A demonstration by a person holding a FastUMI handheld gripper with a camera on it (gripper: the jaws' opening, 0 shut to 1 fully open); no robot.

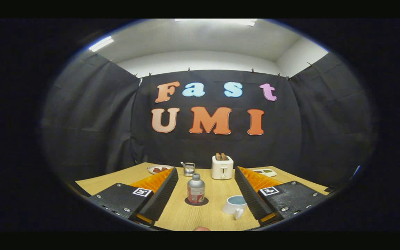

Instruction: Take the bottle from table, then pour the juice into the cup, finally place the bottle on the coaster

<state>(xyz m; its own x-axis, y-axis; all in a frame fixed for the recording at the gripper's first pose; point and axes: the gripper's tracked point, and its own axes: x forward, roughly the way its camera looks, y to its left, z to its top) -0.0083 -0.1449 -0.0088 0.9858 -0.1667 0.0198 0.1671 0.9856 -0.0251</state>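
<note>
Nearest the lens, the gripper (pixel 205 194) holds its two fingers spread wide apart with nothing between the pads, so it is released and empty. Just inside the right finger, low on the wooden table (pixel 186 217), sits a white cup (pixel 235 205) with its handle turned toward the camera and a pale bluish inside; it lies close against that finger but whether it touches it cannot be told.

Ahead of the fingers and slightly toward the left one stands the bottle (pixel 196 188), upright, capped, with a silvery body and a red label band. Its long axis is vertical, so the open jaws line up across its sides. It rests on a dark round coaster (pixel 196 201), which shows as a ring around its base. By that layout the bottle already sits where the task ends, and the gripper is clear of it; judging from this alone, either the sequence is finished or a straight forward reach would begin it.

Beyond the bottle stand a small metal rack (pixel 188 168), a white toaster (pixel 222 167) with bread in its slots, and a plate (pixel 158 169) to the left.
</note>
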